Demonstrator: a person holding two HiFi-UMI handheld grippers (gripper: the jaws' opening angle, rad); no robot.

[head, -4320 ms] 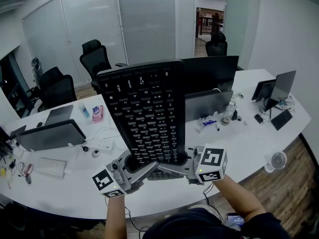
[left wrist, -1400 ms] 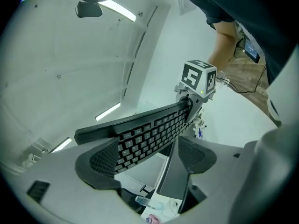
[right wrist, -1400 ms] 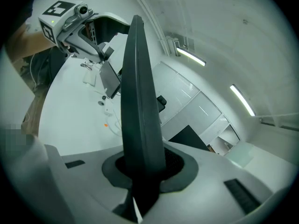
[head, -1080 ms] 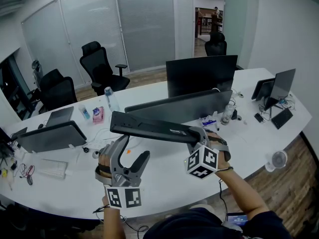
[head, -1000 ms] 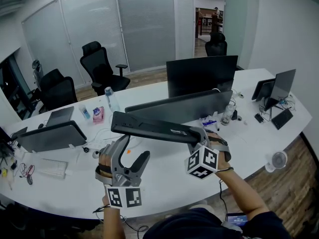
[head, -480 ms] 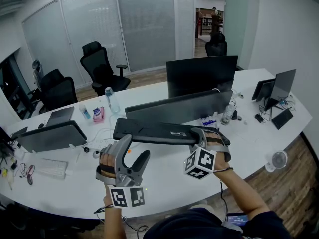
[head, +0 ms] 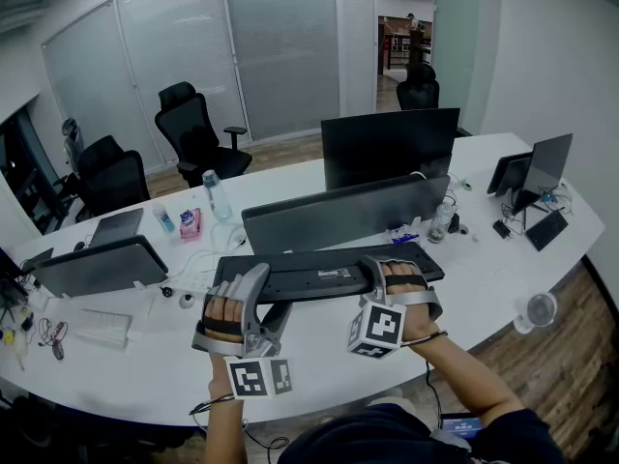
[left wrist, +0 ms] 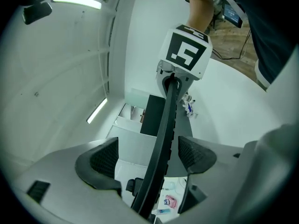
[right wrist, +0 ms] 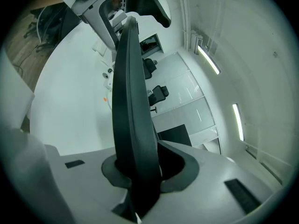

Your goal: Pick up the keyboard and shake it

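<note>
Head view: right gripper [head: 385, 271] clamps keyboard [head: 319, 271], left gripper [head: 263, 300] sits open-jawed around it, so pickup looks done, shaking unconfirmed

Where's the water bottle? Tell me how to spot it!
Follow the long white desk to the dark monitor that leans back in its middle. Just past that monitor's left end stands the water bottle, with a pink packet at its left. It is clear and upright, much taller than the packet.
</note>
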